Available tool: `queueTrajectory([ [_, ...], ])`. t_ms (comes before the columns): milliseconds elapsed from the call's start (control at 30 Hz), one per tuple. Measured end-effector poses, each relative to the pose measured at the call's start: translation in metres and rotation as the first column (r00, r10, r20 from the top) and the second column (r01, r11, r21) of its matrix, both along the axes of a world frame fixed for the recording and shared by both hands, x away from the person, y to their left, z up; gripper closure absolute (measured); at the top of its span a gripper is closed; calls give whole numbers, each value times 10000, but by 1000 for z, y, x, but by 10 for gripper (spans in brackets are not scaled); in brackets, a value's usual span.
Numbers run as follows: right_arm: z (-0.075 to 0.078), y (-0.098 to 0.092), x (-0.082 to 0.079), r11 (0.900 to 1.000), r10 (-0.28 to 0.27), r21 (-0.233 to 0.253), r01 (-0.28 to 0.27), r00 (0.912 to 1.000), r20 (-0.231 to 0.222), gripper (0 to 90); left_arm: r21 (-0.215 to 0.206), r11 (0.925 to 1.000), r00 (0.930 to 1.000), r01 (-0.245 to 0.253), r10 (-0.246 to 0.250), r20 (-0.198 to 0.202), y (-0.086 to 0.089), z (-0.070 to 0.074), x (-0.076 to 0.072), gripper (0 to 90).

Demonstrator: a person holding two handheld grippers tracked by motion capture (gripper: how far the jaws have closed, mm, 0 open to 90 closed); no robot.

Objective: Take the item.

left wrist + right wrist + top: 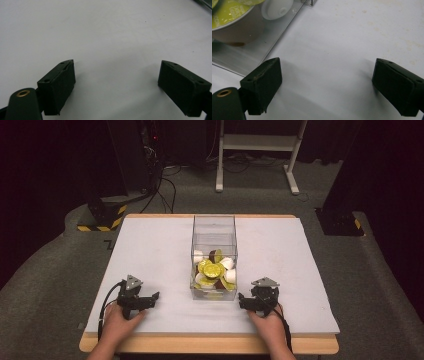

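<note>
we see a clear box standing near the middle of the white table, its open top toward us in the high view. inside, at the near end, lies a heap of capsules — yellow-green lids, white cups, one or two brown ones. the far half of the box looks bare.

our left gripper rests on the table at the near left, held in a hand, well apart from the box. in the left gripper view its jaws stand wide, nothing between them but plain white surface.

our right gripper sits at the near right, held in the other hand, just beside the box's near right corner. in the right gripper view the jaws are spread wide too, nothing gripped — the box wall shows at the upper left, close past the left jaw, and behind it a brown capsule with a yellow-green lid and a white capsule. whether the jaw touches the wall we cannot tell.
</note>
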State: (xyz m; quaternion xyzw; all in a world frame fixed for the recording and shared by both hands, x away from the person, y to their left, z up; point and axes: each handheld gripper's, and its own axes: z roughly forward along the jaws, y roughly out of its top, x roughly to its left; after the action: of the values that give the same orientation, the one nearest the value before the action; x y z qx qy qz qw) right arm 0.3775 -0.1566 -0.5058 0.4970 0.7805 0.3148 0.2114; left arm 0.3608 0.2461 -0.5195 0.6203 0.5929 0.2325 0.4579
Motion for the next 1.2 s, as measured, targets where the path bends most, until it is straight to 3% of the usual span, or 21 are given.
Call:
queueTrajectory([
  [833, 1, -1, 0, 10000, 18, -10, -18, 10000, -27, 91, -17, 10000, 10000, -13, 13, 16, 0, 0, 0, 145],
  [900, 2, -3, -1, 9999, -49, -105, 50, 10000, 76, 92, -19, 10000, 10000, -16, 16, 19, 0, 0, 0, 145],
  [1000, 7, -9, -4, 9996, -209, 178, 205, 9995, 248, 91, -49, 10000, 10000, -40, 40, 35, 0, 0, 0, 145],
  [1200, 23, -21, -12, 9988, -242, 442, 200, 9951, 960, 91, 4, 10000, 10000, -19, 19, 7, 0, 0, 0, 146],
])
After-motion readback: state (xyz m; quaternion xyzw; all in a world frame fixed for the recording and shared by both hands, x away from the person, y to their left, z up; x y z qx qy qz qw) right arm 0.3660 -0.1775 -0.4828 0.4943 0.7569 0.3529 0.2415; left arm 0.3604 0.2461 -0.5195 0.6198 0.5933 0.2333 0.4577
